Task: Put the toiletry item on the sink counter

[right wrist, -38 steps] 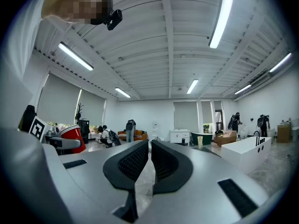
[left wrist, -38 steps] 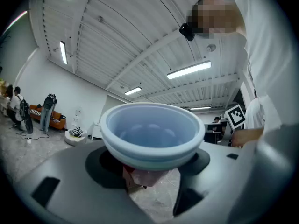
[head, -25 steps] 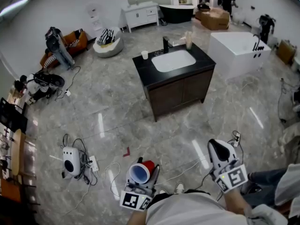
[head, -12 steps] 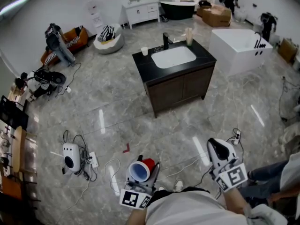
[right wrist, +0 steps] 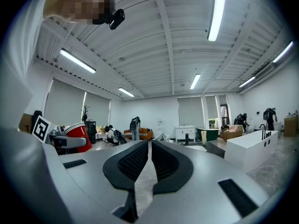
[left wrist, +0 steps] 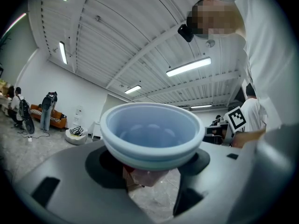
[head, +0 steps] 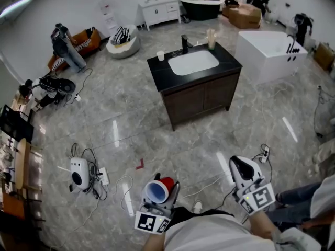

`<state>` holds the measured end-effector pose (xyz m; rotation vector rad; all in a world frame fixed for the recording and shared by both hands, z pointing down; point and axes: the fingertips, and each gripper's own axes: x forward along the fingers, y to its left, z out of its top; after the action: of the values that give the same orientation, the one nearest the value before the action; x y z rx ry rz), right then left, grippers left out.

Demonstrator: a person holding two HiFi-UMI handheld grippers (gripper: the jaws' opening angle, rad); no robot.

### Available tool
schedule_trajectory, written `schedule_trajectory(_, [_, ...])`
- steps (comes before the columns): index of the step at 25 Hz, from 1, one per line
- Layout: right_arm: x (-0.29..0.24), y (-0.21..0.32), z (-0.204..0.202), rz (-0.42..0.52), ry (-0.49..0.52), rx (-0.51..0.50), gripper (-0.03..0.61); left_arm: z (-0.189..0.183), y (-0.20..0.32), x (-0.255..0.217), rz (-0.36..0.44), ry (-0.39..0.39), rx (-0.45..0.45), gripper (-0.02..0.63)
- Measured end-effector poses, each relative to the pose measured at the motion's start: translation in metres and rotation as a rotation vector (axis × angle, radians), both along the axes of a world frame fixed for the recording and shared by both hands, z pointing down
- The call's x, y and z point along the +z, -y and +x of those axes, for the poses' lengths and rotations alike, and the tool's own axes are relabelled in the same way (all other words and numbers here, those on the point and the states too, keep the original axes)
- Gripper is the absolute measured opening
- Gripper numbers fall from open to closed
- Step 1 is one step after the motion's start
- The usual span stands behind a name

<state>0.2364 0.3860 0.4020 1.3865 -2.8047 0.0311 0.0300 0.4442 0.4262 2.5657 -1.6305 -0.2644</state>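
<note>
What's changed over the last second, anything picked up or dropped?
Nothing taken or let go. The sink counter sits slightly higher in the head view, so the view has shifted a little. The left gripper stays shut on the red cup; the right gripper stays empty, jaws together.

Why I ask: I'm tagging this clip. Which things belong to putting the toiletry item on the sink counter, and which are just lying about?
Part of the job:
- red cup, held by the left gripper
- sink counter

Just lying about:
- white bathtub
- white device with cables on the floor
- cardboard box
</note>
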Motion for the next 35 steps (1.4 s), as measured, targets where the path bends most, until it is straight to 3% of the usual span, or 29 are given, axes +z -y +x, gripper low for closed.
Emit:
schedule_trajectory(15, [0.002,0.011,0.002,-0.001,0.030,-0.047,0.048,0.009,0.002,-0.002,-0.003,0.023,-0.031,0.282])
schedule_trajectory(35, [-0.002,0.038,0.001,0.020,0.023,-0.021,0.048,0.001,0.032,0.003,0.012,-0.002,-0.019,0.282])
